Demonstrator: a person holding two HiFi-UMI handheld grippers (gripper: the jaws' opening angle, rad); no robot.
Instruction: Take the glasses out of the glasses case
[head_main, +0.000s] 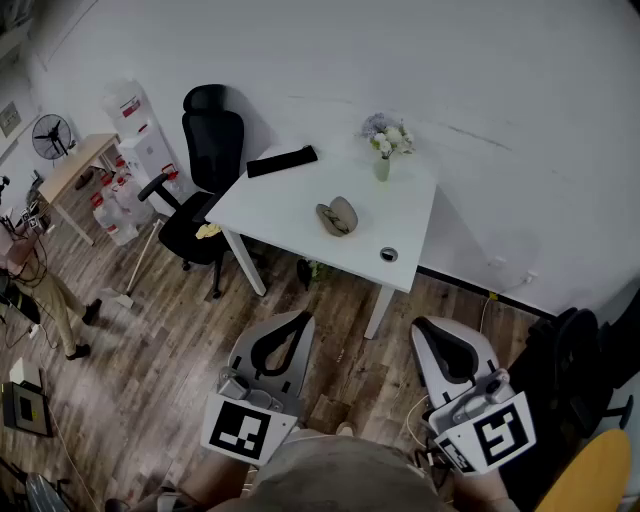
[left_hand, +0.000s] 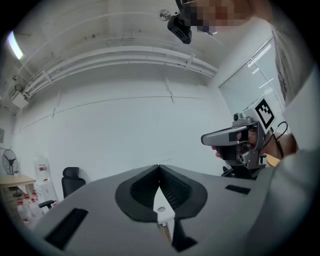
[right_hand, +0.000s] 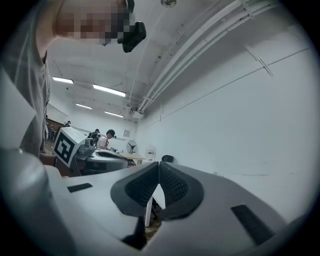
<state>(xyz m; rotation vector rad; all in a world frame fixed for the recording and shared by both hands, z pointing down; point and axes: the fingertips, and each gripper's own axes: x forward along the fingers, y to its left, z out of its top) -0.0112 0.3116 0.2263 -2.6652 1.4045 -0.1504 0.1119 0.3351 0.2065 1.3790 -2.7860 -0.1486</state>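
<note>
- Risk: the grey-tan oval clamshell glasses case (head_main: 337, 215) lies loose on the white surface (head_main: 285, 205), upper centre of the frame, well apart from both grippers. A one-sided nudge would probably slide it towards the flower vase (head_main: 384, 165) or spill the glasses.
- Left gripper (head_main: 303, 317), lower left: fingers (left_hand: 144, 189) together, holding nothing.
- Right gripper (head_main: 422, 325), lower right: fingers (right_hand: 173, 188) together, empty.

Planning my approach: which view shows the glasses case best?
Head view: the glasses case lies in plain sight on the white table. Neither gripper view shows it; shut jaws block most of the table.
</note>
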